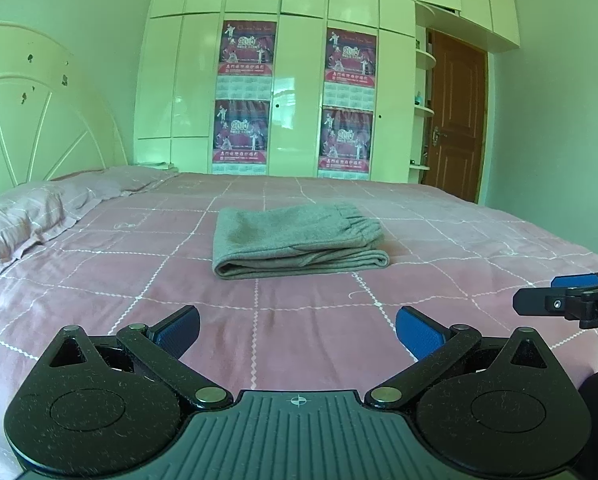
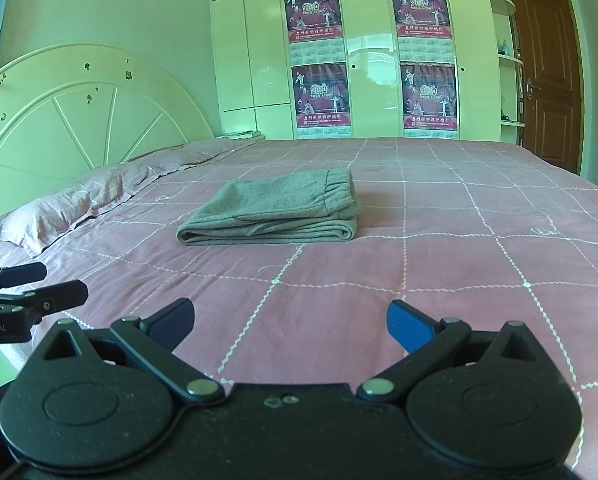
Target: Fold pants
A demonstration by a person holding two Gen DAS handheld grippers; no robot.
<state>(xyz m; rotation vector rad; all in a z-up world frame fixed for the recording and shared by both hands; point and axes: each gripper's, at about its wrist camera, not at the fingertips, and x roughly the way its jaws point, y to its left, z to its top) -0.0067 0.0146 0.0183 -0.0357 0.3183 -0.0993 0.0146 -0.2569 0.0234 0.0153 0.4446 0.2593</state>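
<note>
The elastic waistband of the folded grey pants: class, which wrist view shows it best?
The right wrist view: the waistband of the pants appears larger there, its gathers clear along the right end. The left wrist view shows the same waistband, smaller. Both grippers are open, off the cloth.
</note>
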